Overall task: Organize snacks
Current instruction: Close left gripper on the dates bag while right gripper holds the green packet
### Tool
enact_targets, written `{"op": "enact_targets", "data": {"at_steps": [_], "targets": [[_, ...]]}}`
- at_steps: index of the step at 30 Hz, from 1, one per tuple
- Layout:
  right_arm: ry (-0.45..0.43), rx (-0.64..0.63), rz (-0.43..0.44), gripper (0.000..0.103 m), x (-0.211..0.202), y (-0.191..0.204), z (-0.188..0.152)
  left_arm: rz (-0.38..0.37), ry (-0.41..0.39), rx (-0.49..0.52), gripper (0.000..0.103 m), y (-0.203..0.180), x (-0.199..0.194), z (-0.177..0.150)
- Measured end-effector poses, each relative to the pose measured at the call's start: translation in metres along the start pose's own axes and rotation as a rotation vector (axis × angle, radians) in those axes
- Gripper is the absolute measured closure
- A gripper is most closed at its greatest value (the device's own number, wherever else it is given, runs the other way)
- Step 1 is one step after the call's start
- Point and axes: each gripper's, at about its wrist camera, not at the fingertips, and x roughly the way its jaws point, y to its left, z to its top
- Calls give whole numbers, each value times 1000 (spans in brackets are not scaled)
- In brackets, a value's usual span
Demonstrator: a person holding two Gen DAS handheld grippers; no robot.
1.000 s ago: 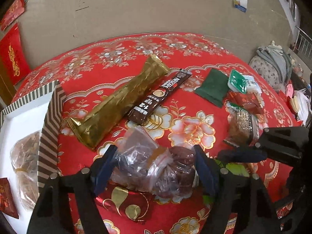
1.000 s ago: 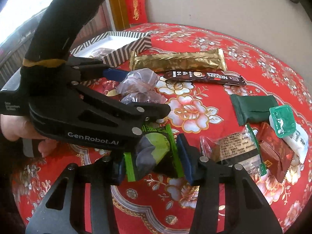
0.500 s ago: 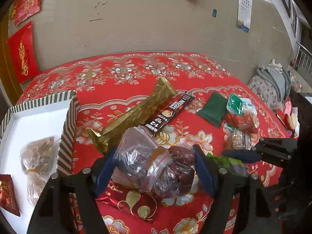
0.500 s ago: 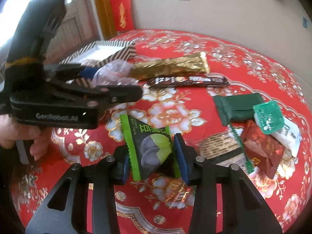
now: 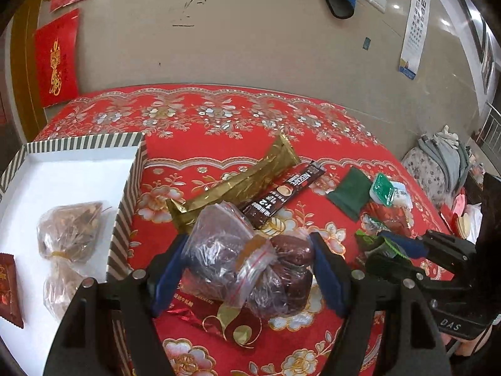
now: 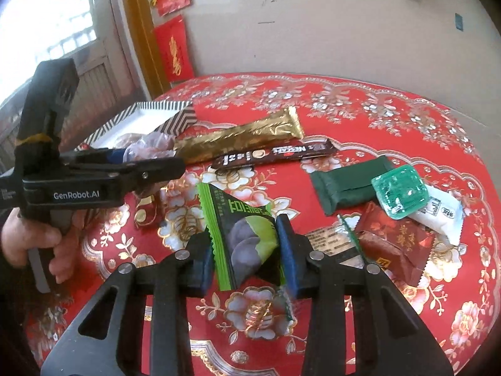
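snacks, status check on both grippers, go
Left gripper shut on bag of dates. Right gripper closing on green packet. Striped box at left, path unobstructed.

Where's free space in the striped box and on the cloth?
The striped white box is bare across its far half; a clear bag of brown snacks and a red sachet fill the near left. The red floral tablecloth is bare beyond the long gold foil packet. Crowded: the right-hand cluster around the dark green pouch.
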Motion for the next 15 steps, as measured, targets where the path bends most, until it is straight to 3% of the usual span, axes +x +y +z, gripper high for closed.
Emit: {"op": "enact_targets", "data": {"at_steps": [15], "targets": [[-156,130,29,72,-29,-15,7,5,-5,51,26,-16,-3,-5]]}}
